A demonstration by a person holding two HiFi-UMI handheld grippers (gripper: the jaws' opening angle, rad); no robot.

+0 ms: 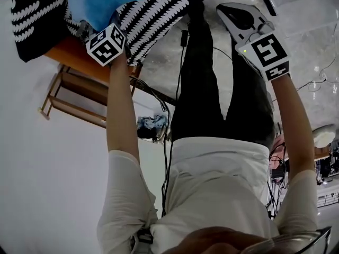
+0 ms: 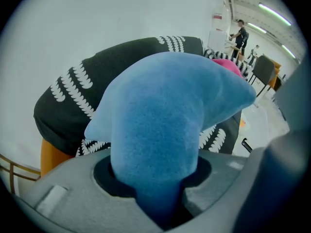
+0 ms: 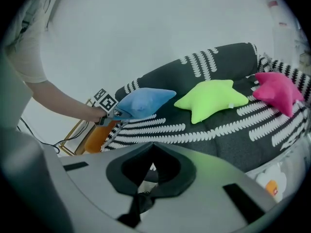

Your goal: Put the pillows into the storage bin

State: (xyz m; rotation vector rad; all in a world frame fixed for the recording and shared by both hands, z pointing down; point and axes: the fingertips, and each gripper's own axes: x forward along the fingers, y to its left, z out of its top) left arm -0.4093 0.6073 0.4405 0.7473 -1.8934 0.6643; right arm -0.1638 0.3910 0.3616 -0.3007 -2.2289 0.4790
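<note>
Blue pillow looks soft, light and squishy; left gripper pinches one pointy arm at 6 o'clock. Right gripper is closed, empty.

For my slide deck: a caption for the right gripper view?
Left gripper grips the blue pillow at the sofa's end; the green pillow and pink pillow lie further along.

My left gripper, at the upper left of the head view, has its jaws clamped on a blue pillow. My right gripper, at the upper right, has its jaws together with nothing between them. My left arm and right arm both reach out straight ahead of me.
</note>
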